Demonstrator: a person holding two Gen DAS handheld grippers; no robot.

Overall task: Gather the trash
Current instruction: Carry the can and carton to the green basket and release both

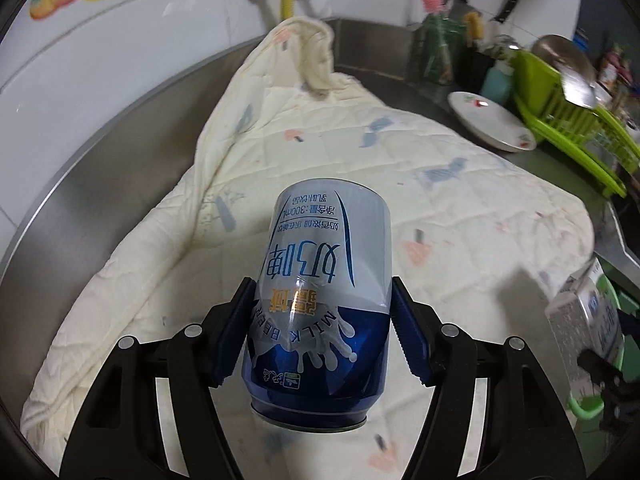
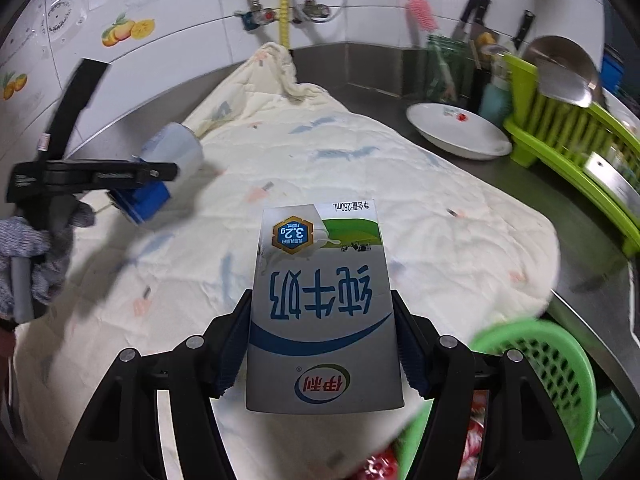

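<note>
My left gripper (image 1: pixel 322 332) is shut on a blue and white milk beer can (image 1: pixel 320 292), held above the cream quilted cloth (image 1: pixel 460 208). My right gripper (image 2: pixel 322 336) is shut on a grey and white milk carton (image 2: pixel 320 312), also above the cloth (image 2: pixel 420 200). The right wrist view shows the left gripper (image 2: pixel 148 178) with the can (image 2: pixel 160 172) at the left. The left wrist view shows the carton (image 1: pixel 588 316) at the right edge. A green perforated basket (image 2: pixel 556 372) with red wrappers inside sits at the lower right, below the carton.
A white plate (image 2: pixel 460 134) lies on the steel counter at the back right. A green dish rack (image 2: pixel 572 148) with a steel ladle stands to its right. Knives and a pink brush stand at the back wall. Water pipes run up the tiled wall.
</note>
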